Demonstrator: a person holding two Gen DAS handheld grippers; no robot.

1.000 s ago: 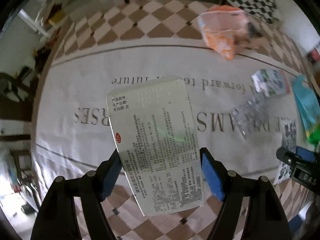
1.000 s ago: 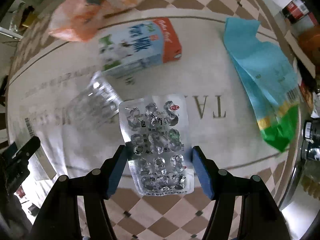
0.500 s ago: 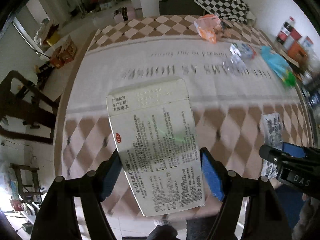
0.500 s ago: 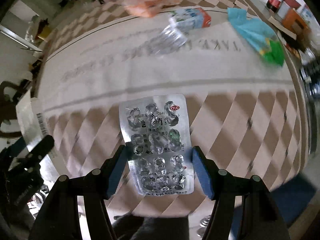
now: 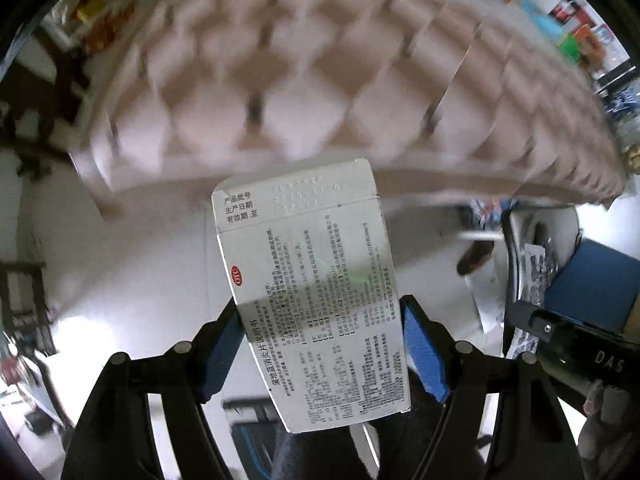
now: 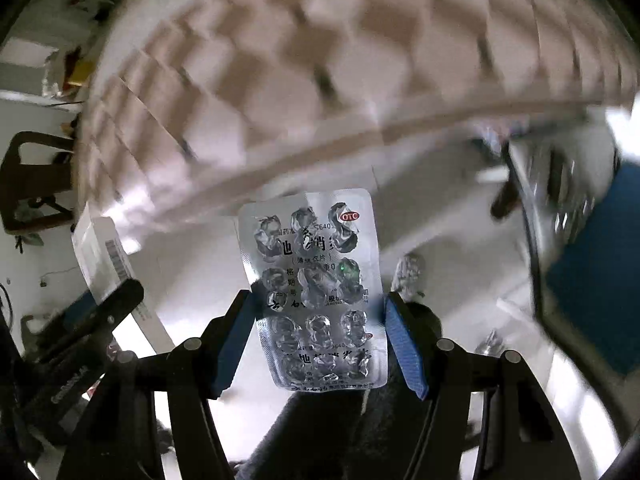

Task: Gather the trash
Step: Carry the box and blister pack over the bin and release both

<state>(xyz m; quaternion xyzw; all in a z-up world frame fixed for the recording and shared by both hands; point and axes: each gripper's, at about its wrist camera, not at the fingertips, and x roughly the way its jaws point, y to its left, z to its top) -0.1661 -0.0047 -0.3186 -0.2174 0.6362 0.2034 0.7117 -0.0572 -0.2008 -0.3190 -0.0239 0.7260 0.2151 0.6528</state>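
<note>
My left gripper (image 5: 322, 344) is shut on a flattened white medicine box (image 5: 312, 288) printed with small text, held upright between the blue pads. My right gripper (image 6: 320, 340) is shut on a silver pill blister sheet (image 6: 316, 288) with emptied pockets. Both grippers are off the table, in front of its edge, over the pale floor. The left gripper and its box (image 6: 100, 256) show at the left of the right wrist view; the right gripper (image 5: 568, 336) shows at the right of the left wrist view.
The table with its checkered cloth (image 5: 320, 80) is blurred above and behind. A round bin rim (image 5: 516, 272) stands on the floor at right, also in the right wrist view (image 6: 532, 220). More trash (image 5: 560, 36) lies at the table's far right.
Both grippers have pulled back from the table and swung down past its front edge, each still holding its item. The view now shows floor and a bin at right.
</note>
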